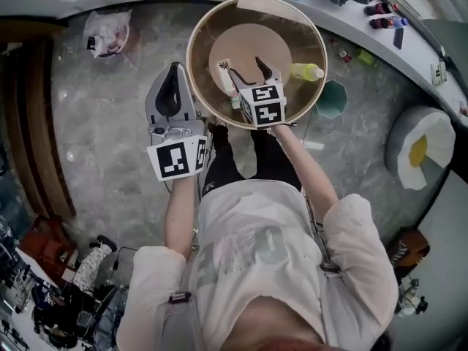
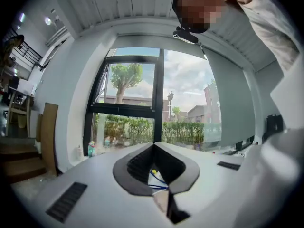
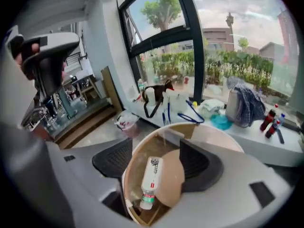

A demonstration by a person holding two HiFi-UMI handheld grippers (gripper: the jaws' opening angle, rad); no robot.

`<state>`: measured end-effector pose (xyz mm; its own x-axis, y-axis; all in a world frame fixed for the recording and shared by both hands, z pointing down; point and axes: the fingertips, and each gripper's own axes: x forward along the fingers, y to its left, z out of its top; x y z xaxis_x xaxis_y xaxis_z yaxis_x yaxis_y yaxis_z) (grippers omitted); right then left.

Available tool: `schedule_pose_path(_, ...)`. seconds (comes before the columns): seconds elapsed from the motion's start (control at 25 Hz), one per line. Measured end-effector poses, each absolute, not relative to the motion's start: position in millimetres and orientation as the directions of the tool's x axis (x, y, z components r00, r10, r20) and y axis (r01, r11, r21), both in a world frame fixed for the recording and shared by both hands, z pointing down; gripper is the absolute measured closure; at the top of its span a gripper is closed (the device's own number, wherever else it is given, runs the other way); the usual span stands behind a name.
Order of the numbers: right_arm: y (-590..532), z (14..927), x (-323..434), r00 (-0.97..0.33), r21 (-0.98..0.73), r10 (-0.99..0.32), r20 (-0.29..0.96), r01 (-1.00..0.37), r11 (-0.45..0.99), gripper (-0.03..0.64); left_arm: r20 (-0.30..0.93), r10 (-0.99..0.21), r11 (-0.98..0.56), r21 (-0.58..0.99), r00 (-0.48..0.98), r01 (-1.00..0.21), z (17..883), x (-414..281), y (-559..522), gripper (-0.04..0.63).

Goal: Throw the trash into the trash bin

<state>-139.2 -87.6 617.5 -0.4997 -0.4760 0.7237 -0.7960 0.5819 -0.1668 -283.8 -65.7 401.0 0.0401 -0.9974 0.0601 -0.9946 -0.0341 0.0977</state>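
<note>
A round trash bin (image 1: 196, 79) with clear brown walls and a tan bottom stands on the floor in front of the person. Inside it lies a white bottle (image 1: 227, 80) with a green-banded neck (image 3: 151, 175). My right gripper (image 1: 243, 68) hangs over the bin's mouth, tilted down, open, with nothing between its fingers (image 3: 114, 160). The bottle lies below the gap, apart from the pads. A yellow-green bottle (image 1: 306, 72) shows at the bin's right side; I cannot tell whether it is inside. My left gripper (image 1: 173, 93), left of the bin, is shut and empty (image 2: 154, 145).
A plastic bag of rubbish (image 1: 107, 33) sits on the floor at the far left. A teal stool (image 1: 333, 98) and an egg-shaped cushion (image 1: 420, 151) lie to the right. A white counter (image 1: 351, 17) with small items curves behind the bin. Wooden steps (image 1: 29, 123) are at left.
</note>
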Motion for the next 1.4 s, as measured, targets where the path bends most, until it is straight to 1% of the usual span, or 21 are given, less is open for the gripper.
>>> schedule_pose_path(0.2, -30.2, 745.5, -149.0, -0.409, -0.196, -0.284, 0.867, -0.805, 0.56, 0.315, 0.167, -0.986, 0.031, 0.129, -0.009, -0.991, 469.2, -310.6, -38.5, 0.583)
schedule_pose_path(0.32, 12.2, 804.9, -142.4, -0.33, -0.177, -0.186, 0.925, -0.81, 0.559, 0.316, 0.221, -0.975, 0.035, 0.133, -0.005, -0.99, 498.5, -316.8, -19.5, 0.583)
schedule_pose_path(0.44, 33.6, 845.1, -140.3, -0.283, -0.174, -0.138, 0.949, -0.836, 0.521, 0.316, 0.258, -0.966, 0.04, 0.125, -0.007, -0.991, 517.7, -326.0, -9.2, 0.583)
schedule_pose_path(0.56, 37.3, 862.5, -135.0, -0.216, -0.136, -0.116, 0.969, -0.867, 0.48, 0.318, 0.278, -0.96, 0.061, 0.125, -0.024, -0.99, 526.4, -336.9, -4.2, 0.583)
schedule_pose_path(0.6, 37.8, 864.2, -132.8, -0.203, -0.134, -0.101, 0.974, -0.875, 0.464, 0.326, 0.28, -0.96, 0.064, 0.126, -0.026, -0.99, 527.7, -339.3, -4.2, 0.583)
schedule_pose_path(0.64, 37.4, 863.8, -131.6, -0.201, -0.142, -0.088, 0.976, -0.883, 0.447, 0.41, 0.281, -0.959, 0.065, 0.127, -0.027, -0.99, 528.3, -341.0, -5.2, 0.583)
schedule_pose_path(0.68, 35.6, 862.0, -131.6, -0.208, -0.153, -0.082, 0.975, -0.889, 0.432, 0.433, 0.28, -0.96, 0.064, 0.128, -0.026, -0.99, 528.5, -342.4, -6.9, 0.583)
schedule_pose_path(0.76, 29.4, 857.9, -133.1, -0.219, -0.16, -0.091, 0.971, -0.886, 0.435, 0.436, 0.276, -0.961, 0.06, 0.132, -0.022, -0.989, 528.5, -343.7, -11.6, 0.583)
schedule_pose_path(0.92, 16.5, 845.8, -132.7, -0.22, -0.126, -0.133, 0.966, -0.857, 0.5, 0.437, 0.251, -0.968, 0.043, 0.142, -0.006, -0.989, 520.0, -338.3, -19.7, 0.583)
schedule_pose_path(1.04, 2.1, 820.7, -138.8, -0.244, -0.112, -0.186, 0.952, -0.842, 0.528, 0.438, 0.221, -0.975, 0.026, 0.144, 0.007, -0.989, 503.6, -333.0, -25.1, 0.583)
schedule_pose_path(1.2, -27.4, 755.2, -153.3, -0.311, -0.086, -0.318, 0.896, -0.822, 0.563, 0.439, 0.163, -0.987, 0.01, 0.137, 0.013, -0.99, 464.8, -330.6, -31.0, 0.583)
schedule_pose_path(1.4, -85.7, 624.9, -173.5, -0.43, -0.076, -0.514, 0.742, -0.816, 0.573, 0.439, 0.07, -0.997, -0.005, 0.13, 0.015, -0.991, 407.9, -327.5, -49.8, 0.583)
